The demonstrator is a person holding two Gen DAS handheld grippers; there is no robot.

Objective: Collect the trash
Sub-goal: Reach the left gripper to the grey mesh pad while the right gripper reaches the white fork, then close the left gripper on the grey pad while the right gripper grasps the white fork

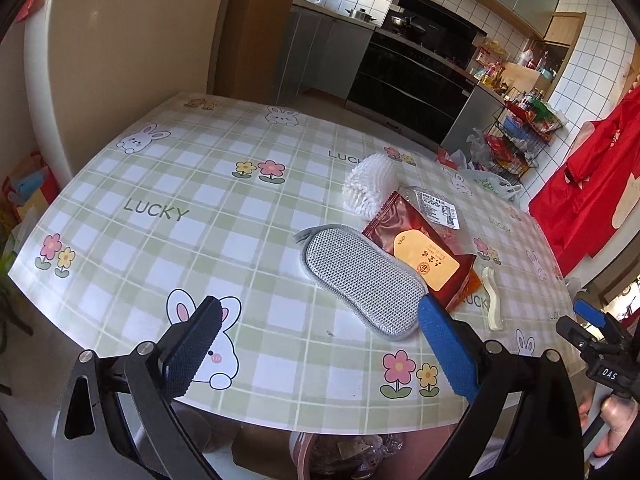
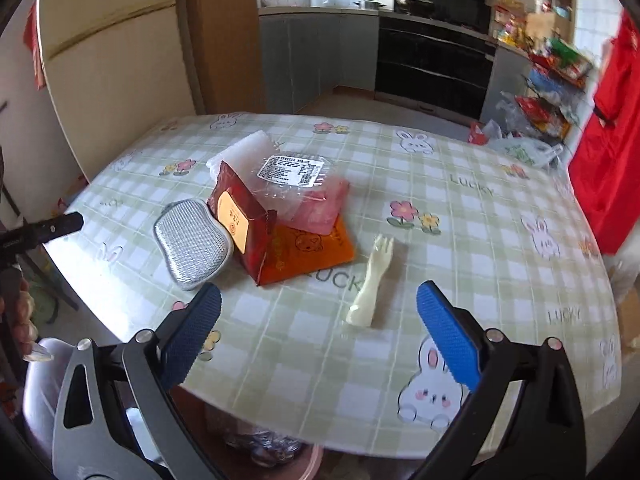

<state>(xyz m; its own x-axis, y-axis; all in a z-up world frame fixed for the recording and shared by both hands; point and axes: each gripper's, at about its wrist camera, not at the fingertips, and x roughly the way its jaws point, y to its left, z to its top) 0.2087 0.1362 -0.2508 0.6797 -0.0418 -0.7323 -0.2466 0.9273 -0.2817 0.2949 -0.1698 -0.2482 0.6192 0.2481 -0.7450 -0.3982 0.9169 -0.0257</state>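
Observation:
A red and orange snack wrapper point(image 1: 424, 252) point(image 2: 256, 228) lies mid-table with a clear plastic tray point(image 2: 298, 184) on it. A white foam fruit net point(image 1: 370, 186) lies behind it. A cream plastic fork point(image 1: 493, 300) point(image 2: 370, 282) lies to the right. A grey mesh scrubbing pad point(image 1: 360, 280) point(image 2: 194, 242) lies to the left of the wrapper. My left gripper point(image 1: 320, 340) is open and empty above the table's near edge, next to the pad. My right gripper point(image 2: 318, 332) is open and empty, just short of the fork.
The round table point(image 1: 168, 184) has a checked bunny cloth. A bin with trash point(image 1: 348, 456) point(image 2: 272, 452) sits under the near edge. A fridge point(image 1: 120, 48) stands behind left. A wire rack point(image 1: 520, 132) and red cloth point(image 1: 592, 184) are on the right.

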